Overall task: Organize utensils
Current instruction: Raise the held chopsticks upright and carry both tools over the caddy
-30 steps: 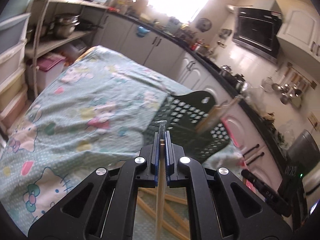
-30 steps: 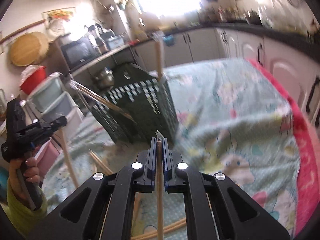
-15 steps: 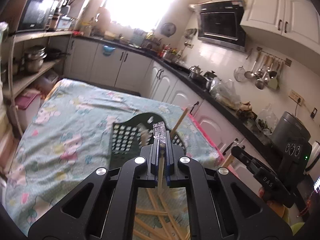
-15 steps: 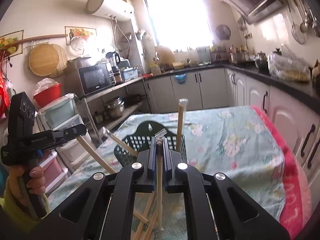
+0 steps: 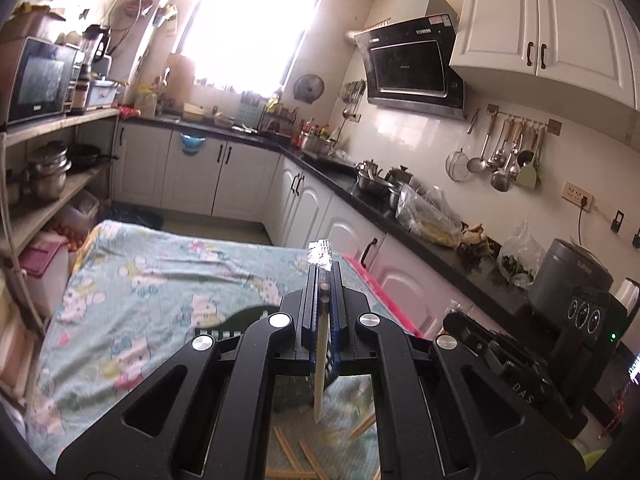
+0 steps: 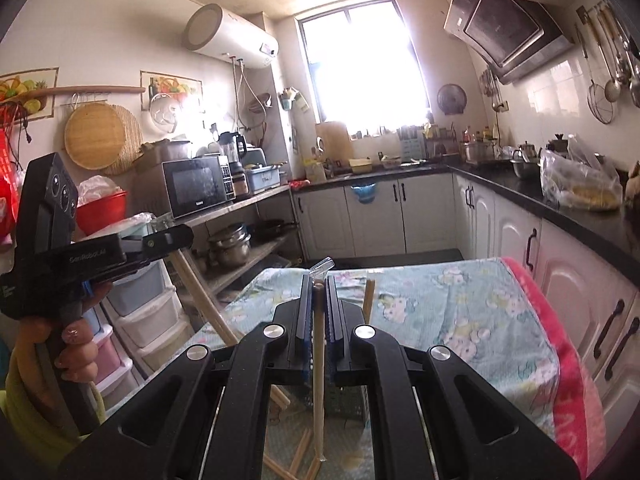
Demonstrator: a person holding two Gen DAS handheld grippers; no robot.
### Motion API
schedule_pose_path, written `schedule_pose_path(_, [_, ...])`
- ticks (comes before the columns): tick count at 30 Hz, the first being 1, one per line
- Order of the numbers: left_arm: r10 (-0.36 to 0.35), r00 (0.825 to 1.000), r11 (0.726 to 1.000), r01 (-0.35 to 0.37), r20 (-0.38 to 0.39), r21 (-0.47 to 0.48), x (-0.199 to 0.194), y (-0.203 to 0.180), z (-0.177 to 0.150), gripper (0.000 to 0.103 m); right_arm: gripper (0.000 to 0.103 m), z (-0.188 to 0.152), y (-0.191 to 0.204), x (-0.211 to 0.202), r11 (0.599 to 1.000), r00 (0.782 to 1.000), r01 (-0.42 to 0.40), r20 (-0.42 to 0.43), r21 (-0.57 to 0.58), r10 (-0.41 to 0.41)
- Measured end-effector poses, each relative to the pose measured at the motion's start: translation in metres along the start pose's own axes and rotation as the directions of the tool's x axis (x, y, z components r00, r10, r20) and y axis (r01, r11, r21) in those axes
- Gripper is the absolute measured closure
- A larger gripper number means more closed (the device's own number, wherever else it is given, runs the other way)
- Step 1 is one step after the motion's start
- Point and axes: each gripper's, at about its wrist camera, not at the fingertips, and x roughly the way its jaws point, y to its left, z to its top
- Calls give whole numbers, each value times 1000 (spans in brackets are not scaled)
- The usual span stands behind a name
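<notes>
Two claws were in play, each clamped shut on one wooden chopstick. Left claw (image 5: 323, 276) gripped a chopstick (image 5: 320, 380) near its top end; the stick hung down steeply between the fingers, tip ending low in centre frame above the tabletop (image 5: 132, 292), which was covered in a pale green cartoon-print cloth. Clear wrapper bit (image 5: 320, 254) stuck up above the fingertips.

Right claw (image 6: 319, 284) was likewise closed on its own chopstick (image 6: 318, 380), near-vertical, lower tip at bottom centre of frame. A clear wrapper scrap (image 6: 321, 267) poked out at the top.

Dark green perforated basket (image 6: 344, 400) sat on the tabletop just behind the right claw's fingers, mostly hidden by the claw body; one chopstick (image 6: 368, 298) stood upright in it, right of centre. In the left view only the basket rim showed, left of the fingers.

Loose chopsticks (image 5: 296, 452) lay on the cloth at bottom centre of the left view, more (image 6: 300, 456) at the bottom of the right view.

Left edge of the right view: a hand (image 6: 72, 344) with a yellow-green sleeve held the left claw's handle, its chopstick slanting down to the right.
</notes>
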Motion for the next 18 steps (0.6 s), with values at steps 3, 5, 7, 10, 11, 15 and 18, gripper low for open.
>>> schedule_pose_path(3, [7, 1000, 1000, -7, 8, 9, 3, -1, 10, 101, 97, 8, 1, 3, 1000, 1000, -3, 12, -7, 3])
schedule_pose_path(5, [10, 1000, 1000, -10, 12, 13, 6, -2, 17, 101, 97, 16, 1, 6, 1000, 1000, -4, 20, -16, 4])
schedule_pose_path(7, [17, 1000, 1000, -17, 20, 22, 8, -4, 23, 101, 97, 23, 2, 9, 1000, 1000, -7, 29, -23, 7])
schedule_pose_path(10, [20, 999, 999, -21, 31, 29, 11, -4, 32, 101, 97, 33, 3, 12, 999, 999, -6, 45, -32, 8])
schedule_pose_path(11, [23, 999, 999, -24, 35, 32, 12, -5, 34, 101, 97, 37, 3, 14, 999, 999, -9, 52, -35, 10])
schedule_pose_path(15, [32, 998, 999, -34, 51, 33, 15, -3, 44, 101, 97, 49, 4, 18, 999, 997, -9, 75, -44, 12])
schedule_pose_path(18, [41, 997, 998, -44, 62, 35, 18, -2, 50, 101, 97, 57, 4, 21, 999, 996, -9, 90, -50, 13])
